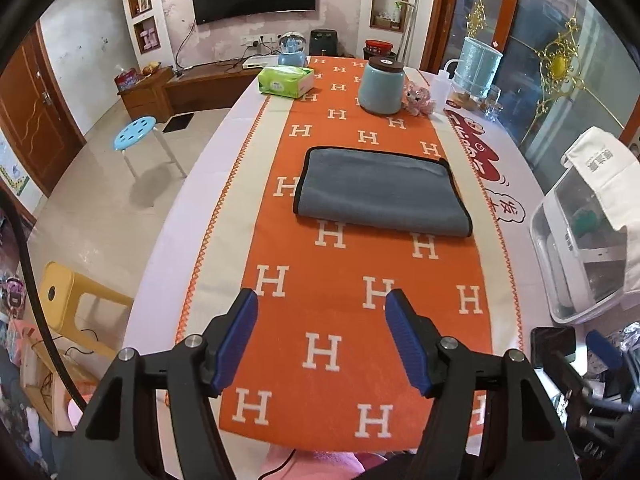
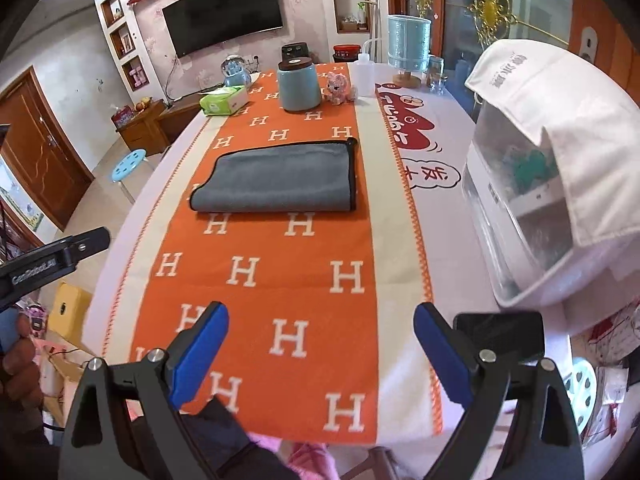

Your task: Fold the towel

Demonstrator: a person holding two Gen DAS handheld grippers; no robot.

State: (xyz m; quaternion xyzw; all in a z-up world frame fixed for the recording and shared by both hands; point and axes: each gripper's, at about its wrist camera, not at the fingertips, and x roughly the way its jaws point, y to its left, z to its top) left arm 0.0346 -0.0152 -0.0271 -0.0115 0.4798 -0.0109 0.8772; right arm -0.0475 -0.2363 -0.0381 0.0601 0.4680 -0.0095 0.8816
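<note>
A grey towel with black trim lies folded flat on the orange table runner; it also shows in the right wrist view. My left gripper is open and empty, held above the runner well short of the towel. My right gripper is open and empty, also above the near end of the runner, apart from the towel. The left gripper's body shows at the left edge of the right wrist view.
At the table's far end stand a teal jar, a green tissue box, a pink toy and a squeeze bottle. A white appliance with a cloth over it stands at the right. Stools stand on the floor at left.
</note>
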